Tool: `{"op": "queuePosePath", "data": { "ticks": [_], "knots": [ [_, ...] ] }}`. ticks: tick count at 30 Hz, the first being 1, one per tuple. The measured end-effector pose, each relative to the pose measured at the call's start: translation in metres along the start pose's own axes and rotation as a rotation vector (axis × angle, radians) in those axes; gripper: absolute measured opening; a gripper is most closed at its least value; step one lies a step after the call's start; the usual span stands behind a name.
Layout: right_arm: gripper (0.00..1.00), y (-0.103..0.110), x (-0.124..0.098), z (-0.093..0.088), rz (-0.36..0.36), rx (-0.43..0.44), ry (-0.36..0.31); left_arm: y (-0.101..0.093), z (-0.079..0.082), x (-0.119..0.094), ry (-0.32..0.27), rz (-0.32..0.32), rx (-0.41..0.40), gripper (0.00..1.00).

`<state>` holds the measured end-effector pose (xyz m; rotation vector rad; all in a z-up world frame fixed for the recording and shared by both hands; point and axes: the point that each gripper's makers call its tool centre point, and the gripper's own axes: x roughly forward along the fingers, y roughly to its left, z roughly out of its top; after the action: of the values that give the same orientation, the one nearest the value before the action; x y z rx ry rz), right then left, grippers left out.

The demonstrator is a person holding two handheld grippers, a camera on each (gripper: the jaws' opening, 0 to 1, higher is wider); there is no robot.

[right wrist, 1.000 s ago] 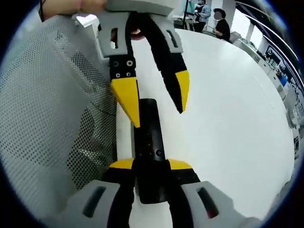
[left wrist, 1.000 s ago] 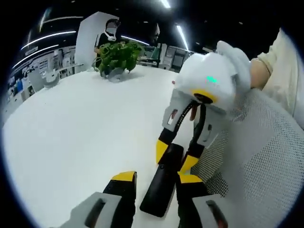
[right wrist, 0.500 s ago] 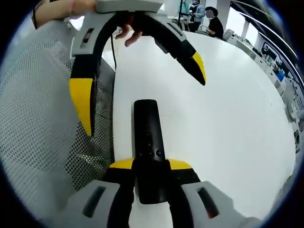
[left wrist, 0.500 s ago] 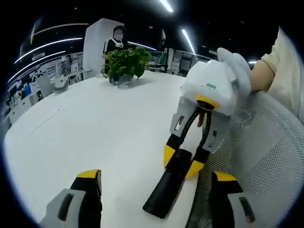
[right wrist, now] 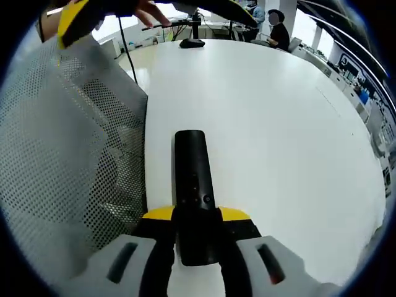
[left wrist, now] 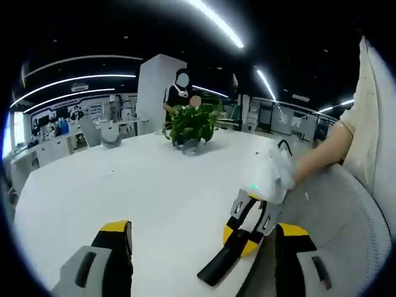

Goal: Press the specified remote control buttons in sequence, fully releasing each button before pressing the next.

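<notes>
Black slim remote control stays pinched in your right gripper; your left gripper, fingers spread, has withdrawn above the white table, button released.

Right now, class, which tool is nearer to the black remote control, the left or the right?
Right. The right tool is clamped on the near end of the remote control. The left tool is open and drawn back from it, touching nothing.

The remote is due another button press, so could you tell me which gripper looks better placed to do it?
Probably the left gripper: its jaws are open and free, hovering above the remote. The right gripper is shut on the remote, steadying it on the table.
</notes>
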<state>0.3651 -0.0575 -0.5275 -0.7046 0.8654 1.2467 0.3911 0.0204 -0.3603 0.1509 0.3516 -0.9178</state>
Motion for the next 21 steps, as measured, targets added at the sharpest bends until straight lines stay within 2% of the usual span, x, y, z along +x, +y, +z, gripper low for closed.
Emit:
{"op": "queuePosePath", "data": {
  "ticks": [2,4,7,8,11,13,16,18,20,21],
  "knots": [
    [0.25,0.000,0.000,0.000,-0.001,0.000,-0.001,-0.002,0.003,-0.010,-0.002,0.038,0.024,1.00],
    [0.25,0.000,0.000,0.000,-0.002,0.001,-0.002,-0.003,0.010,-0.018,-0.052,0.085,0.019,1.00],
    [0.25,0.000,0.000,0.000,-0.004,0.000,-0.002,-0.004,0.012,-0.028,-0.099,0.145,-0.011,1.00],
    [0.25,0.000,0.000,0.000,-0.005,-0.001,-0.003,-0.004,0.011,-0.030,-0.123,0.163,-0.044,1.00],
    [0.25,0.000,0.000,0.000,-0.012,-0.005,-0.003,-0.008,0.007,-0.029,-0.117,0.170,-0.043,1.00],
    [0.25,0.000,0.000,0.000,-0.015,-0.005,-0.002,-0.005,0.003,-0.026,-0.097,0.177,-0.001,1.00],
    [0.25,0.000,0.000,0.000,-0.010,-0.010,0.001,0.002,-0.001,-0.025,-0.078,0.185,-0.026,1.00],
    [0.25,-0.001,0.000,0.000,0.004,-0.015,0.008,0.005,0.006,-0.028,-0.121,0.209,-0.032,1.00],
    [0.25,-0.005,-0.001,0.001,0.018,-0.018,0.010,0.012,0.008,-0.033,-0.133,0.248,-0.026,1.00],
    [0.25,-0.007,-0.002,0.001,0.021,-0.017,0.012,0.016,0.011,-0.035,-0.153,0.265,-0.050,1.00]
  ]
}}
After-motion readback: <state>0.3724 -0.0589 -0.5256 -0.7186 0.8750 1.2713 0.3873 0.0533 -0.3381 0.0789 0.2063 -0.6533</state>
